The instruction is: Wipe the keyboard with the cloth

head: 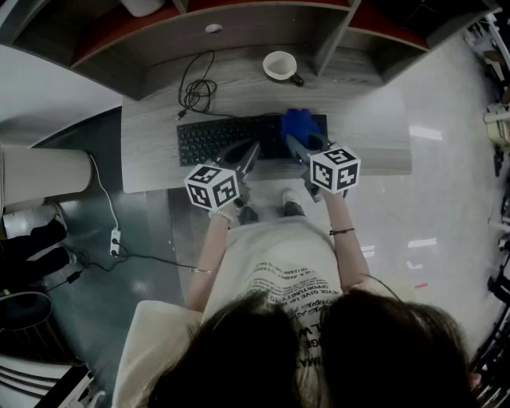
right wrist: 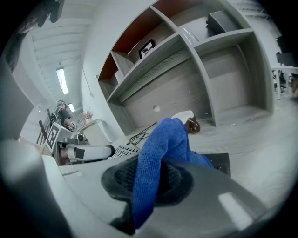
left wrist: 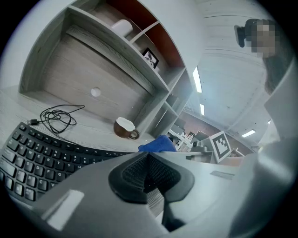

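Note:
A black keyboard [head: 223, 137] lies on the grey desk [head: 151, 151]; its keys [left wrist: 32, 153] fill the lower left of the left gripper view. My right gripper [head: 296, 148] is shut on a blue cloth [head: 301, 126], which bunches over the keyboard's right end. In the right gripper view the cloth [right wrist: 160, 158] hangs out from between the pads. My left gripper [head: 249, 153] hovers over the keyboard's front edge, shut with nothing in it; its pads [left wrist: 139, 174] meet.
A white-and-brown mug [head: 280, 66] stands behind the keyboard, also seen as the mug [left wrist: 125, 127] in the left gripper view. A coiled black cable [head: 196, 89] lies at the back left. Shelving [head: 239, 24] rises behind the desk. A power strip [head: 115, 241] lies on the floor.

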